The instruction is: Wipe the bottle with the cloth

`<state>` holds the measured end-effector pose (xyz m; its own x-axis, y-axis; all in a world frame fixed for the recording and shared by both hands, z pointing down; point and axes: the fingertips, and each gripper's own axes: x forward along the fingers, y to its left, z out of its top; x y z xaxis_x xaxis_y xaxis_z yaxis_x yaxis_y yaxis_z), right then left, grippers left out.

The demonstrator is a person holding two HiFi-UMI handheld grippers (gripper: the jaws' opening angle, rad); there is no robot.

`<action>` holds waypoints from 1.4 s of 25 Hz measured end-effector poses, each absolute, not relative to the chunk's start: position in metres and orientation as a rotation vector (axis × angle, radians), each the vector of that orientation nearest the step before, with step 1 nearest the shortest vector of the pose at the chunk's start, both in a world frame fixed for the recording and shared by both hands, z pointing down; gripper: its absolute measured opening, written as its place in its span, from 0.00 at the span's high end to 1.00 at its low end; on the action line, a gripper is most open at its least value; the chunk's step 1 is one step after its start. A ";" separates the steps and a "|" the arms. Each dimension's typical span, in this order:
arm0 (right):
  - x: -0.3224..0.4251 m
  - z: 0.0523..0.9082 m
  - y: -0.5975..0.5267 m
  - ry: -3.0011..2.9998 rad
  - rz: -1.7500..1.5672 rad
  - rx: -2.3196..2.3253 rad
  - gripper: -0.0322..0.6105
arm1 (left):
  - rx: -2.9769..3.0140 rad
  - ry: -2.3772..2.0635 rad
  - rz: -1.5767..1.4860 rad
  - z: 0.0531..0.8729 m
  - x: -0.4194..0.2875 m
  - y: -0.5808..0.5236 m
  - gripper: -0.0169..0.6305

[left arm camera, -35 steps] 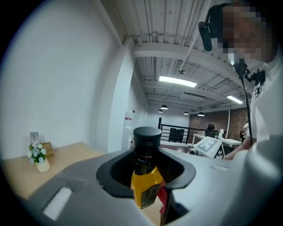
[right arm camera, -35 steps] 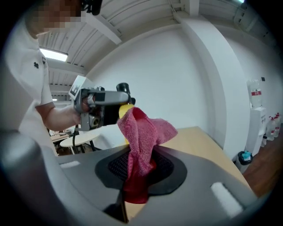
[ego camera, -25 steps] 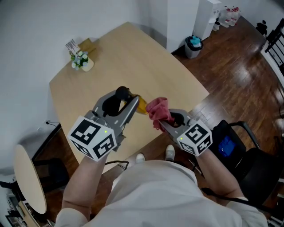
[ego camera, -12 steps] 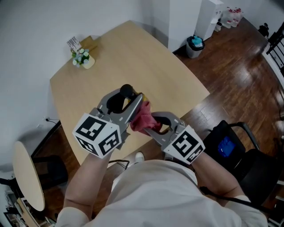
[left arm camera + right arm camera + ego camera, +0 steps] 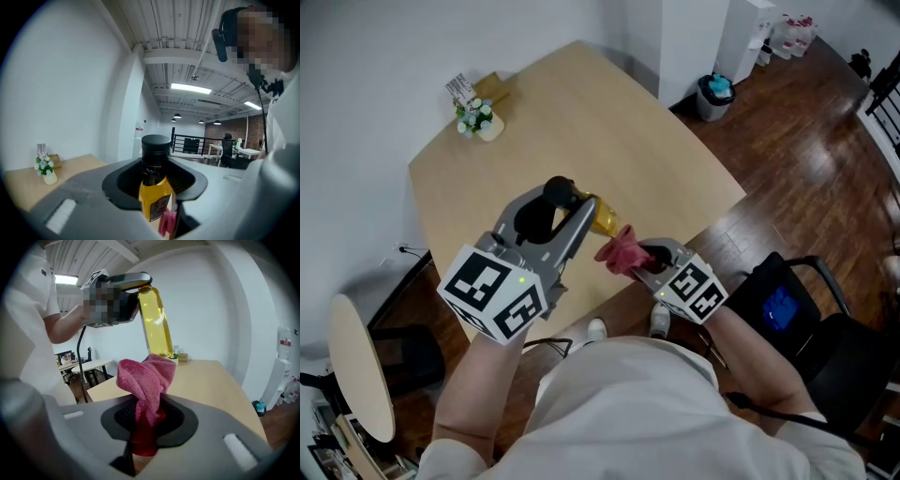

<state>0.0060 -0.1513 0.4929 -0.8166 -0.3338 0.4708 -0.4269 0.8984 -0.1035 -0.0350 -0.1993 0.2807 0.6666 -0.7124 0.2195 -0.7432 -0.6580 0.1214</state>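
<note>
Gripping with the left gripper (image 5: pixel 155 183), jaws drawn in narrow round the neck of the bottle (image 5: pixel 154 200), just under its black cap (image 5: pixel 155 146). Pinching a bunched pink cloth (image 5: pixel 146 376) with the right gripper (image 5: pixel 143 432), jaws nearly together on the lower folds, loose top standing up past the tips.

Holding the bottle in the air above the near edge of the table (image 5: pixel 581 112), tilted, yellow liquid inside, base pointed toward the cloth. Meeting at the bottle's lower end, cloth against or just beside the surface; cannot tell from any view whether truly touching.

Probably mid-wipe, low on the body.

To do it well:
- Press the loose fold flat against the side rather than dabbing with its tip.
- Draw along the body from base toward label.
- Turn the bottle a little at the left wrist between passes, to reach all round.
- Keep the neck grip firm, since a sideways push from the cloth could likely swing or slip a smooth bottle.
- Keep the hard jaw tips off the surface.

Well apart at the far corner, a small pot of flowers (image 5: pixel 476 120), out of the way.
</note>
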 end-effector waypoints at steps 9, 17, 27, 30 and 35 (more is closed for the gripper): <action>0.051 0.411 -0.187 -2.685 0.160 0.764 0.82 | 2.707 -1.159 0.278 0.285 -0.036 -0.186 0.74; 0.017 0.316 -0.181 -2.822 -0.057 0.650 0.82 | 2.737 -1.046 0.310 0.296 -0.011 -0.163 0.74; 0.014 0.413 -0.178 -2.721 0.228 0.601 0.82 | 2.753 -1.032 0.234 0.274 -0.013 -0.146 0.74; 0.021 0.445 -0.179 -2.691 0.378 0.631 0.82 | 2.768 -1.044 0.217 0.262 -0.016 -0.144 0.74; 0.008 0.473 -0.163 -2.621 0.422 0.566 0.82 | 2.790 -1.043 0.183 0.244 -0.017 -0.147 0.74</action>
